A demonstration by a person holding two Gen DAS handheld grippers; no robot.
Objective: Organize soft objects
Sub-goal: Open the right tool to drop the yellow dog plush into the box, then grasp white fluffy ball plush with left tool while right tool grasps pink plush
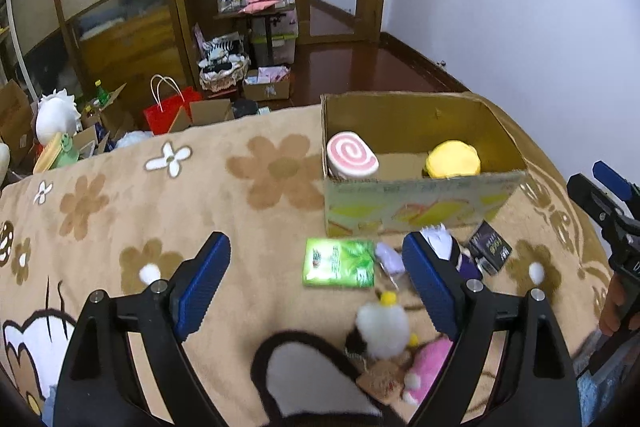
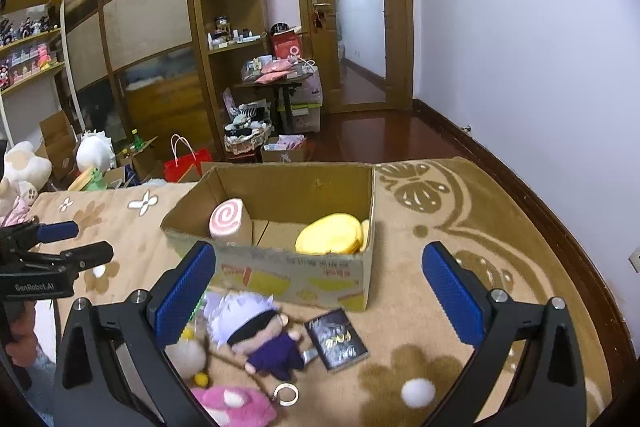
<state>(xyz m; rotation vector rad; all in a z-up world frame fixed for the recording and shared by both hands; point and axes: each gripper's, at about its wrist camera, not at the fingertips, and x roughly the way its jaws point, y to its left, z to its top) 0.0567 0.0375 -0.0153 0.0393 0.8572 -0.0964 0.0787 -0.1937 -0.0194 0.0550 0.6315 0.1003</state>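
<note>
A cardboard box (image 1: 424, 211) (image 2: 280, 269) stands on the tan flowered blanket and holds a pink swirl roll plush (image 1: 352, 157) (image 2: 228, 221) and a yellow plush (image 1: 454, 159) (image 2: 330, 233). In front of it lie a white-haired doll in purple (image 2: 260, 335) (image 1: 440, 239), a white fluffy chick (image 1: 382, 327) (image 2: 186, 355) and a pink plush (image 1: 426, 363) (image 2: 236, 403). My left gripper (image 1: 316, 279) is open above the blanket, left of the chick. My right gripper (image 2: 320, 291) is open above the doll.
A green packet (image 1: 340, 263), a black card box (image 2: 336, 339) (image 1: 490, 247), a metal ring (image 2: 286, 395) and a white pom-pom (image 2: 418, 391) lie on the blanket (image 1: 120, 207). Beyond the bed edge are bags, boxes, shelves and a door.
</note>
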